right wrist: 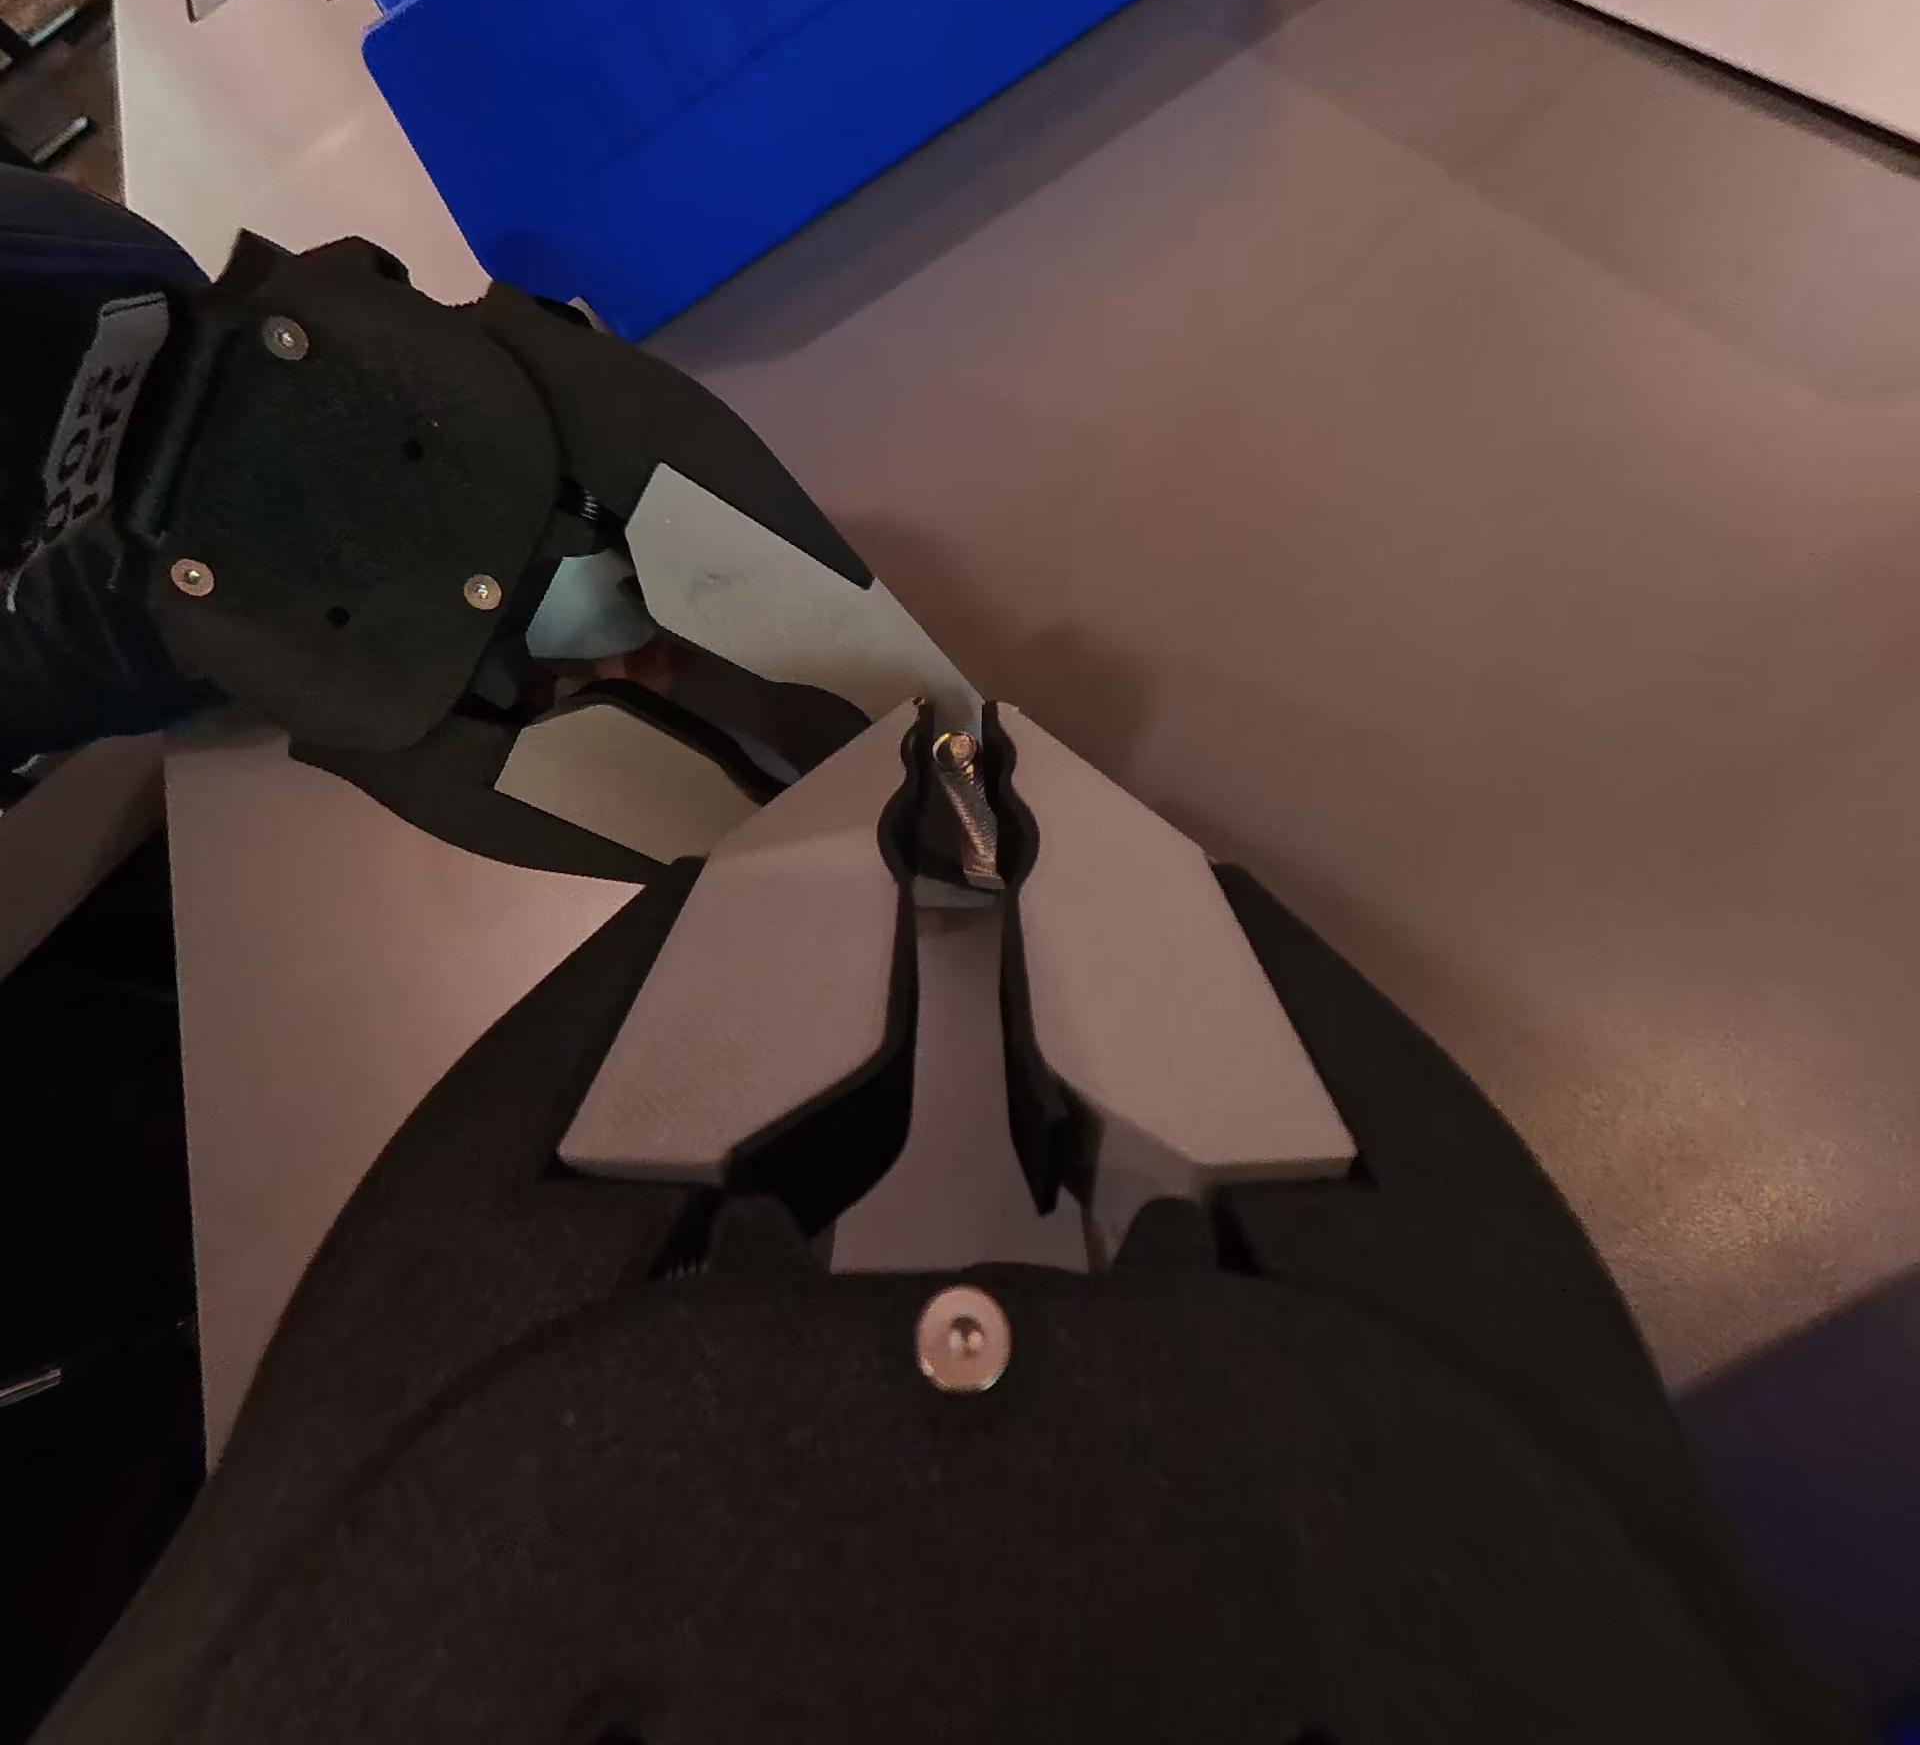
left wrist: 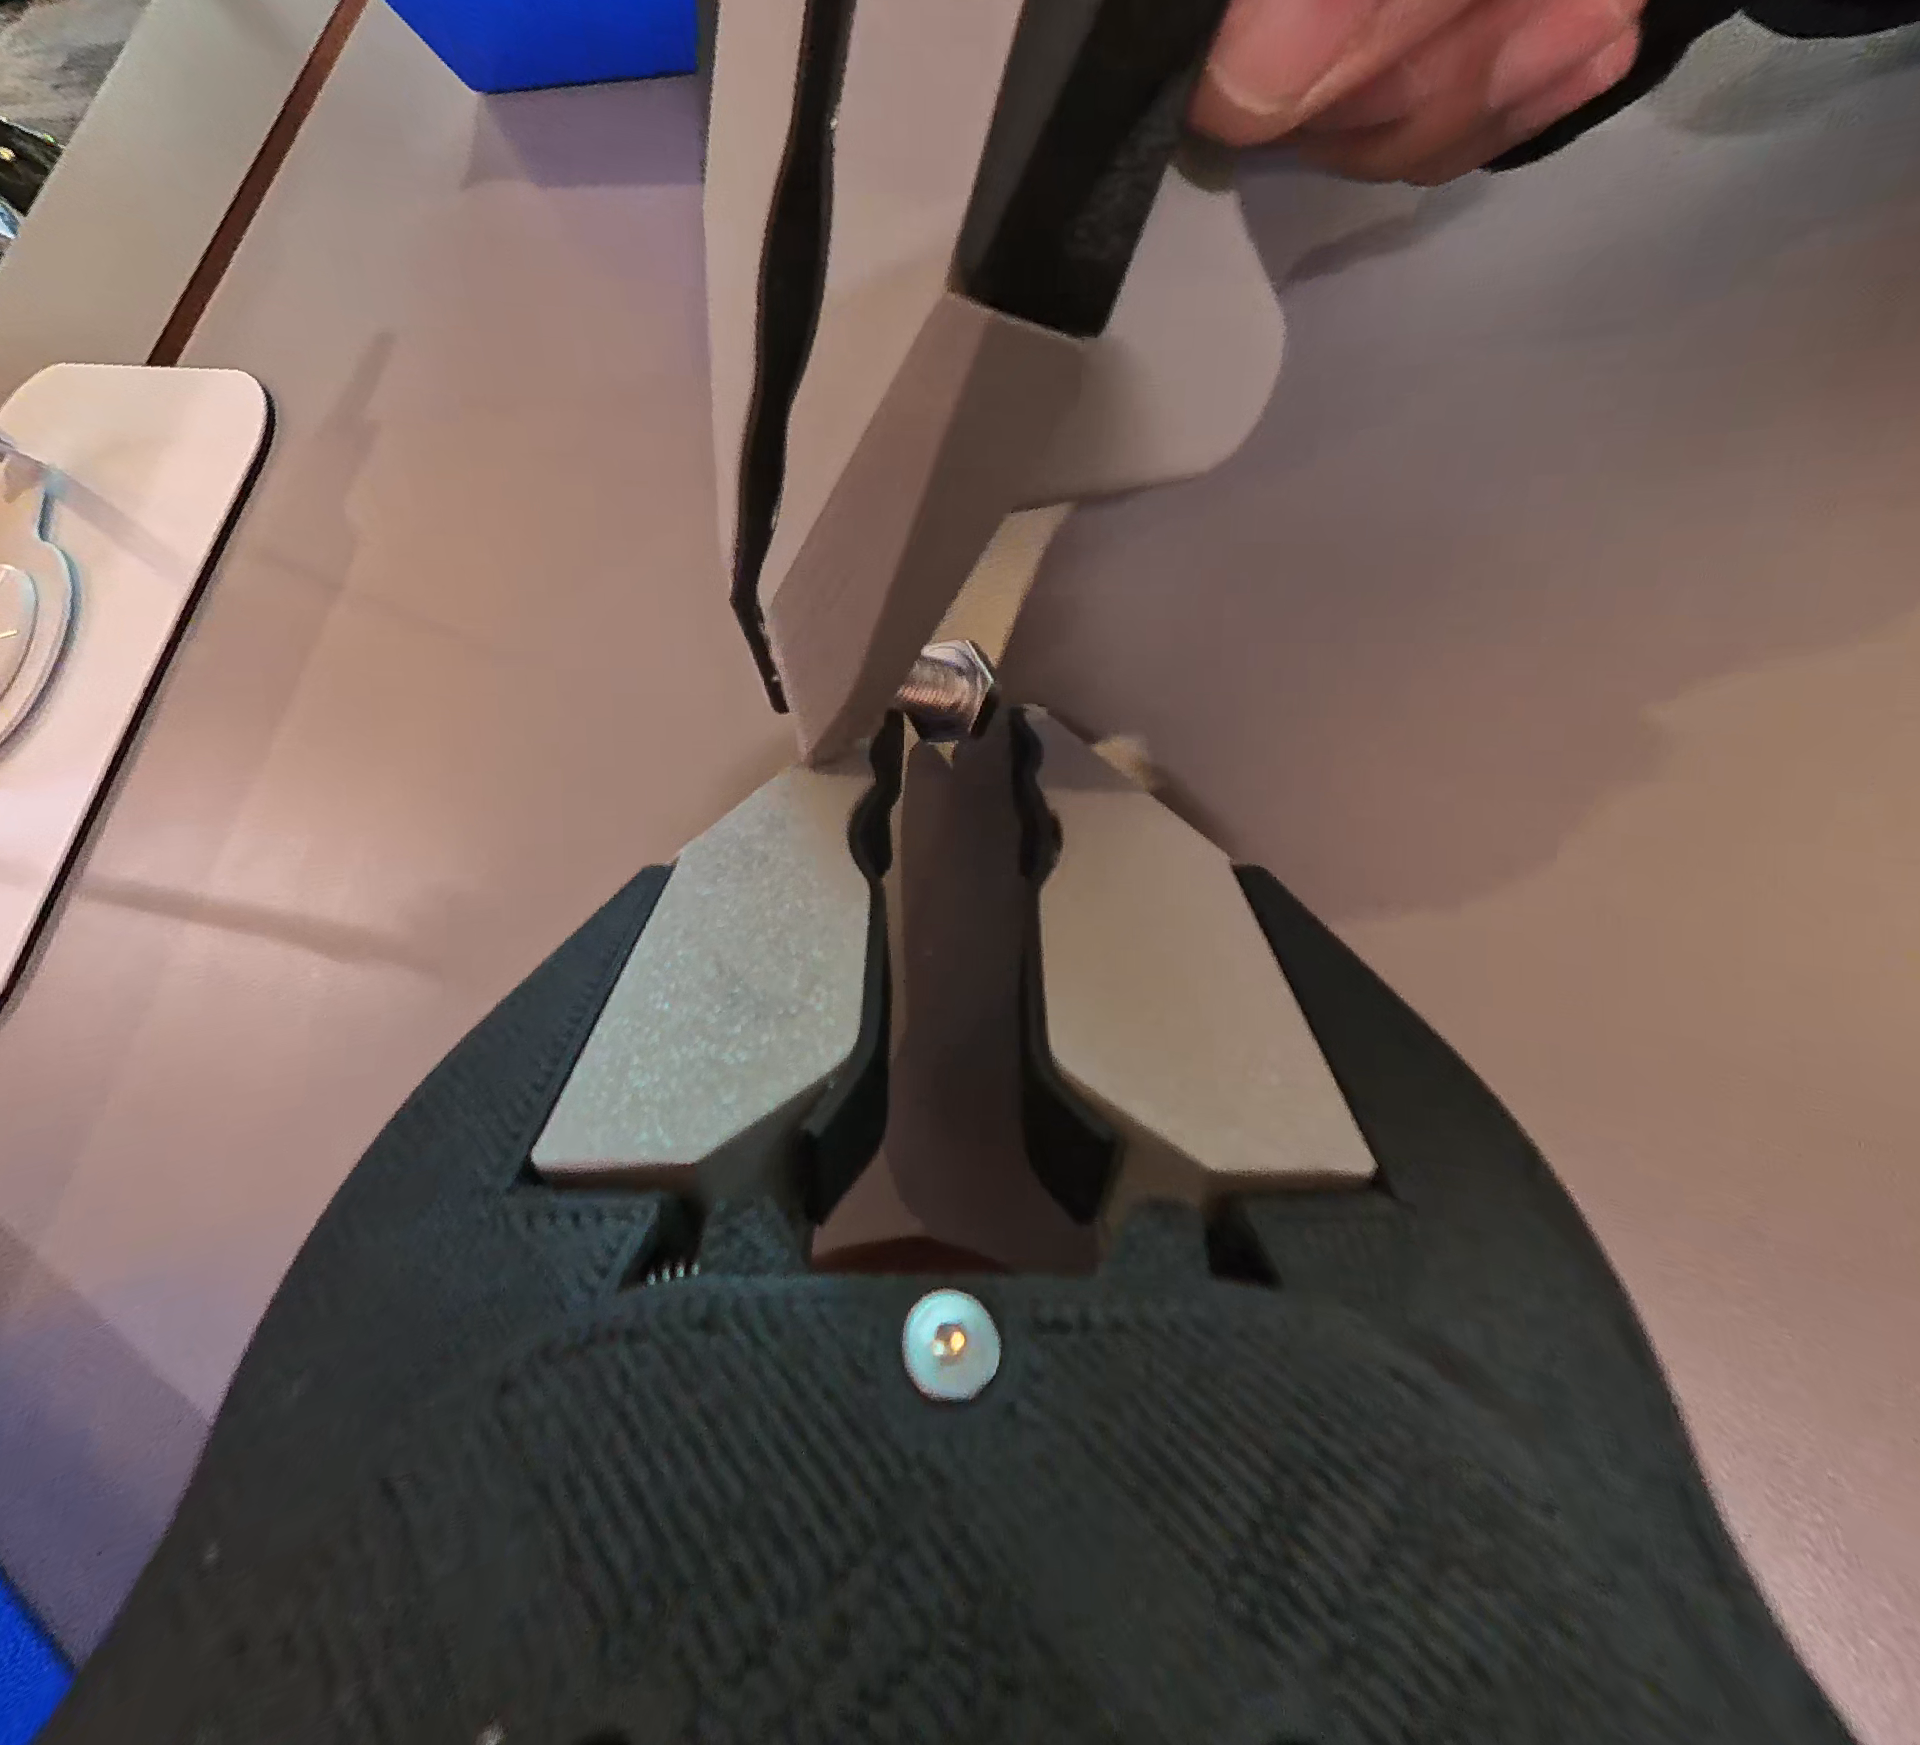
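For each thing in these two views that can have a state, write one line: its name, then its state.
left gripper: shut on the bolt's tip.
right gripper: shut on the bolt.
bolt: held between both grippers, above the table.
blue bin: resting on the table, contents hidden.

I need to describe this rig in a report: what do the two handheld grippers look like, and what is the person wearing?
Both the left gripper and the right gripper have textured black printed bodies, a silver screw on the centreline and two pale grey faceted fingers lined with wavy black pads. The left one's rear housing carries three small screws. A dark sleeve shows behind it.
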Motion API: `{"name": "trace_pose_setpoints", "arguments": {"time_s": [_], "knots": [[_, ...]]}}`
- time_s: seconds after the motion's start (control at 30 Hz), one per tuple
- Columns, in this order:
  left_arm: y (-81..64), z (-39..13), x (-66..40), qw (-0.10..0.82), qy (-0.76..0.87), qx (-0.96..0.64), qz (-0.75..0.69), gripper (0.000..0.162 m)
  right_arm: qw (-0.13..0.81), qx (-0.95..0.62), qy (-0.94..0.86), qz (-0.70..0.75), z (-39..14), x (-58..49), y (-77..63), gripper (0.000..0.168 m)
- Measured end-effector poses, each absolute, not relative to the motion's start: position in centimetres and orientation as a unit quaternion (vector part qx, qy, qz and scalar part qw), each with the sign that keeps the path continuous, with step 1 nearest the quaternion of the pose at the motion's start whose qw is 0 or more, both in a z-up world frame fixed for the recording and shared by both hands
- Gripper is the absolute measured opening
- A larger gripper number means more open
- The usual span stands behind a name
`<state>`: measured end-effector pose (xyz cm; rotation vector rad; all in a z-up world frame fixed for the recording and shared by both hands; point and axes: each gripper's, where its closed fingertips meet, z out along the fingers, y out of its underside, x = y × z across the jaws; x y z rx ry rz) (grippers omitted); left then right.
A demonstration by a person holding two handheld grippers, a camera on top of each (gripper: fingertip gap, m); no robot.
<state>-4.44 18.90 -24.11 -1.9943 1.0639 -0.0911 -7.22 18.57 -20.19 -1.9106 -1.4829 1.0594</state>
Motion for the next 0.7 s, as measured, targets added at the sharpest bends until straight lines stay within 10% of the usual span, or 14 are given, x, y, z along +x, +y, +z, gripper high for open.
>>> {"name": "trace_pose_setpoints", "arguments": {"time_s": [0.7], "knots": [[19.8,-24.0,-6.1,0.428,0.388,-0.816,-0.024,0.002,0.277,-0.714,-0.518,0.382,-20.0,-6.7,20.7,0.0]]}}
